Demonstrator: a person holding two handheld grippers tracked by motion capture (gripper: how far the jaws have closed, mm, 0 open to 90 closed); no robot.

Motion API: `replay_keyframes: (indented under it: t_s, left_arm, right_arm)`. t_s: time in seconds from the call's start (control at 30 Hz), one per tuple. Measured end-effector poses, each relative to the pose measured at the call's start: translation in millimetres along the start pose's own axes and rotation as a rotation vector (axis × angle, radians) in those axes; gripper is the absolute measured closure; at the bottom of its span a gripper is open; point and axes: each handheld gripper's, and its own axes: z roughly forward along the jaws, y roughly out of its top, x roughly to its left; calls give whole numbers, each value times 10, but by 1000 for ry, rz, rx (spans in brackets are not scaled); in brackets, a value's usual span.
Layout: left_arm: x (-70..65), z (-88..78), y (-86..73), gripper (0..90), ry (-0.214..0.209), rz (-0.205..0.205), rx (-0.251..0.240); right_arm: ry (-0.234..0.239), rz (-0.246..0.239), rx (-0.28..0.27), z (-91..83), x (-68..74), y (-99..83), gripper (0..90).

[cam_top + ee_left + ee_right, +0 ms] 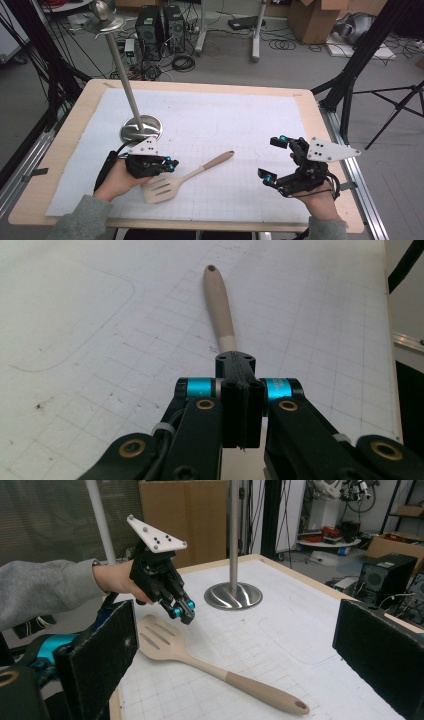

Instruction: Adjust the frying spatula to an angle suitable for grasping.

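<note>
a white gridded mat is spread over the wooden surface [60, 150]. the slotted spatula [185, 176] is laid near the front edge. the left hand-held gripper [170, 164] is closed, empty, just above it. the right hand-held gripper [272, 160] is held wide. the handle should probably be gripped mid-way.

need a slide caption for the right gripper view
Open right claw frames a slotted spatula flat on the mat, the shut left claw above its blade, metal stand behind.
</note>
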Motion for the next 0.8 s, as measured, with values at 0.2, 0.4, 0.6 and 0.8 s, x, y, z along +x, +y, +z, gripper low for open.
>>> replay_keyframes:
  t_s: [0.2,0.4,0.6,0.8]
  left_arm:
    - [13,41,4,895,-8,4,10]
    - [2,152,52,896,-20,8,48]
    - [-27,286,69,896,-30,18,91]
    - [-73,385,93,896,-31,58,155]
  right_arm:
    - [4,3,5,-4,5,-2,33]
    - [3,2,14,17,4,-15,33]
    - [9,-1,20,23,6,-17,34]
    - [10,-3,17,14,5,-16,34]
